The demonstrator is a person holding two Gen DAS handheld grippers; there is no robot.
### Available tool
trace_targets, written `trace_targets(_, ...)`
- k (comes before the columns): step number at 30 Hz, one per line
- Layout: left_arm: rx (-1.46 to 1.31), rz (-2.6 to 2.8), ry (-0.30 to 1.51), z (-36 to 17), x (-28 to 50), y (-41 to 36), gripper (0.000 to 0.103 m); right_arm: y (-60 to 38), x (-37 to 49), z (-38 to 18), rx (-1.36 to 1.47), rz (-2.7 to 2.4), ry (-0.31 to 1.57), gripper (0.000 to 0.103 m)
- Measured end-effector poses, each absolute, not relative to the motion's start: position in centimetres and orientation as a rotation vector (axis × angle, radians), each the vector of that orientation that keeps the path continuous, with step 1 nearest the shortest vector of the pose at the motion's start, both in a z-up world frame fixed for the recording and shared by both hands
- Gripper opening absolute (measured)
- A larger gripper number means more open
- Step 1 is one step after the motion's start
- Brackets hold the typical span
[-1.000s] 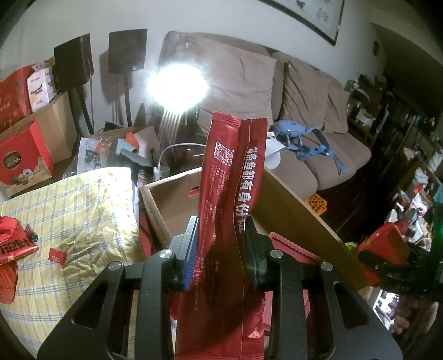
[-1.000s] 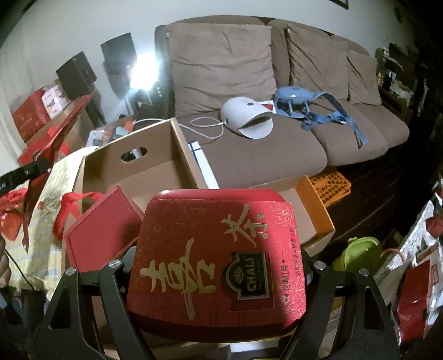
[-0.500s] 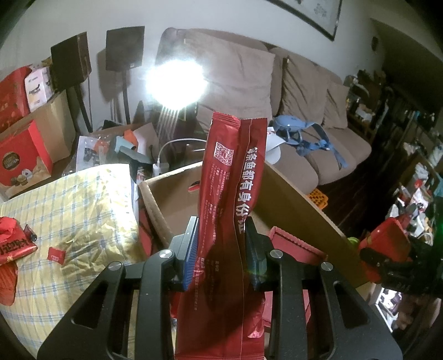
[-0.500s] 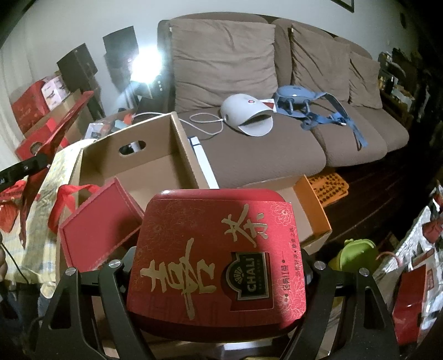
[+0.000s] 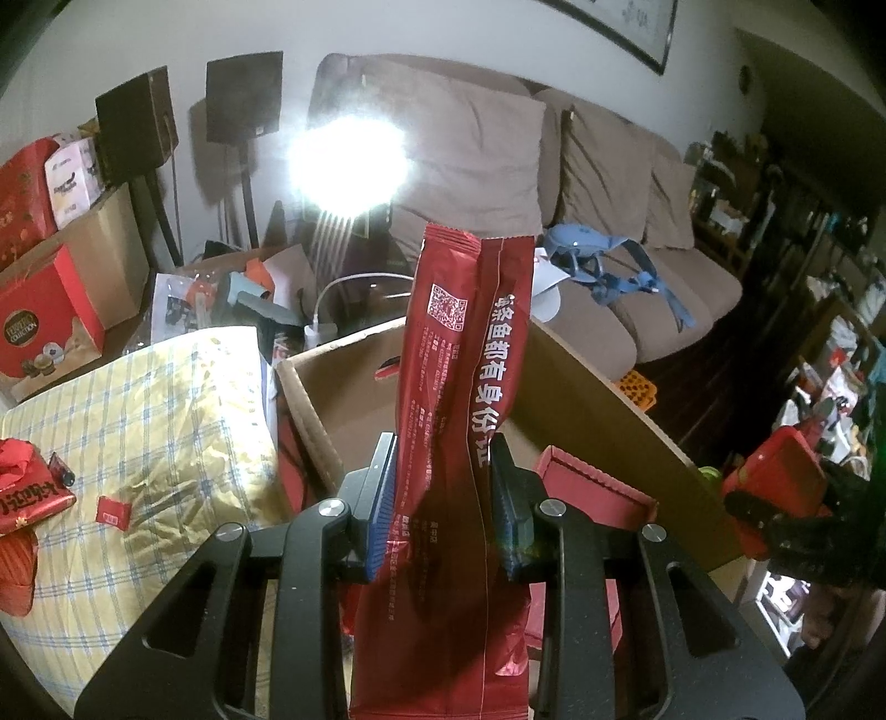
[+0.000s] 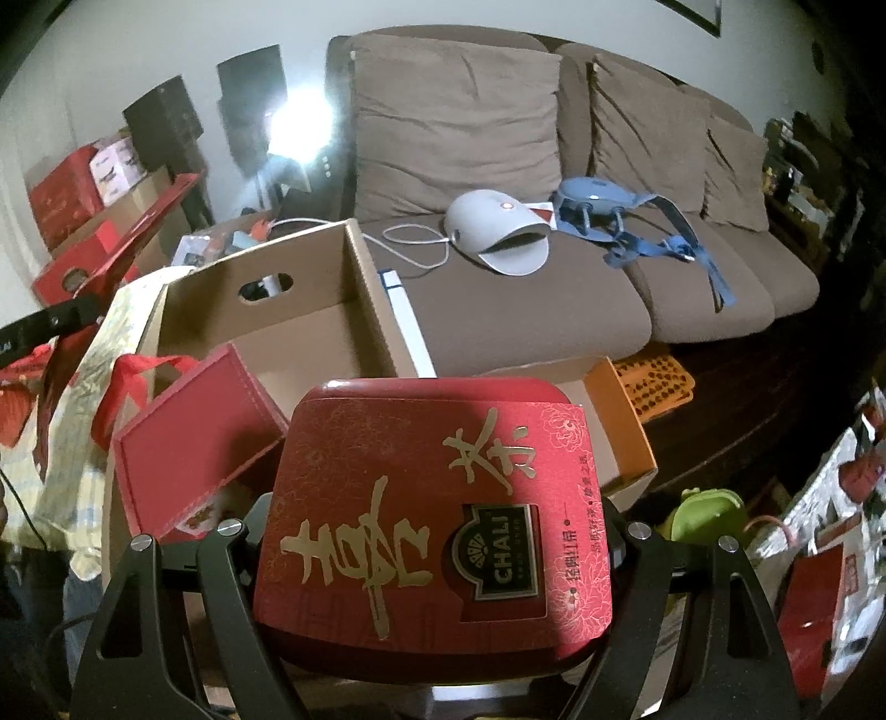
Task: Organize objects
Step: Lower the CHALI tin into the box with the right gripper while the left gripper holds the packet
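Left wrist: red pouch (image 5: 448,443) between jaws (upright)

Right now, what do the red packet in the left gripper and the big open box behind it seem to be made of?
The red packet looks like glossy plastic or foil film: it creases, shines, and has a crimped top seal. The big open box looks like matte brown corrugated cardboard, with a raw, unprinted edge.

A brown sofa (image 6: 554,232) stands against the white wall (image 6: 166,33), beside a glaring lamp (image 5: 346,160).
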State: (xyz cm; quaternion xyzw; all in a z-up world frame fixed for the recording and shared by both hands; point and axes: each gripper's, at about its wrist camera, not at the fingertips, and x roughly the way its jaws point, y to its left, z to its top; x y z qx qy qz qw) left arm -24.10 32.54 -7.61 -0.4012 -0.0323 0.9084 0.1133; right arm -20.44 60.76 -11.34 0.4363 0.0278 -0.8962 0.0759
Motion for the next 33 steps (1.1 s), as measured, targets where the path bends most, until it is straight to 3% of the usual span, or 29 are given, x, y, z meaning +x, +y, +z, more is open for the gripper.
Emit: trace_targets(33, -1.245, 2.551, 0.04, -8.3, -22.5, 34.6, 0.029, 55.6, -20.1, -13.8, 1.352, -2.459, 0.356, 0.083)
